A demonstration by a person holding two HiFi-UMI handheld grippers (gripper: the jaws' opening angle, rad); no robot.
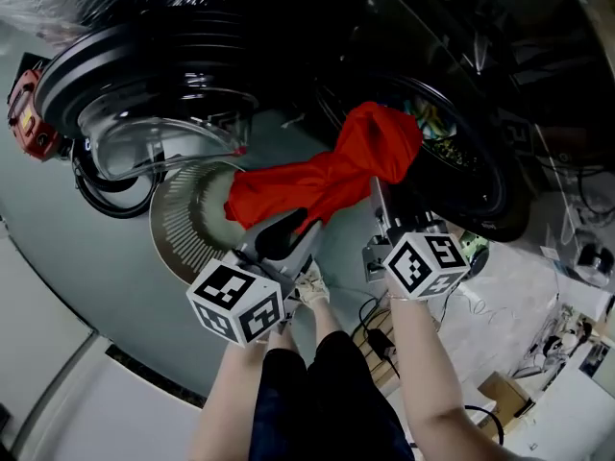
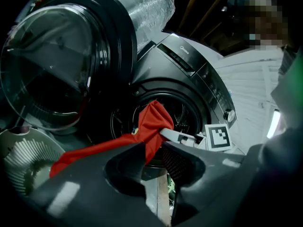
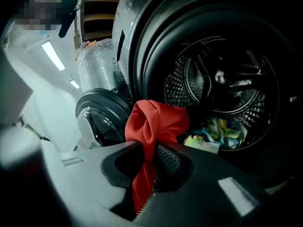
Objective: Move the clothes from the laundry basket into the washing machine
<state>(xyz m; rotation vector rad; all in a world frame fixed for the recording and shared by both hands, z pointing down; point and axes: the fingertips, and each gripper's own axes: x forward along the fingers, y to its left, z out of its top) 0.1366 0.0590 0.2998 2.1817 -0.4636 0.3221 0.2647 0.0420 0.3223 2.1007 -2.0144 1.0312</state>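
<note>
A red garment (image 1: 327, 176) hangs stretched between both grippers in front of the open washing machine drum (image 1: 452, 152). My left gripper (image 1: 288, 230) is shut on its lower left end, and in the left gripper view the red garment (image 2: 150, 126) runs out of the jaws toward the drum mouth (image 2: 165, 117). My right gripper (image 1: 377, 192) is shut on the bunched upper end right at the opening. In the right gripper view the red garment (image 3: 156, 122) sits pinched in the jaws, with colourful clothes (image 3: 218, 131) lying inside the drum (image 3: 227, 74). The white laundry basket (image 1: 183, 221) stands below left.
The round glass door (image 1: 144, 94) is swung open to the left, above the basket. A red device (image 1: 24, 113) sits at the far left. Cables and boxes (image 1: 538, 392) lie on the floor at the right. The person's legs (image 1: 307, 392) are below the grippers.
</note>
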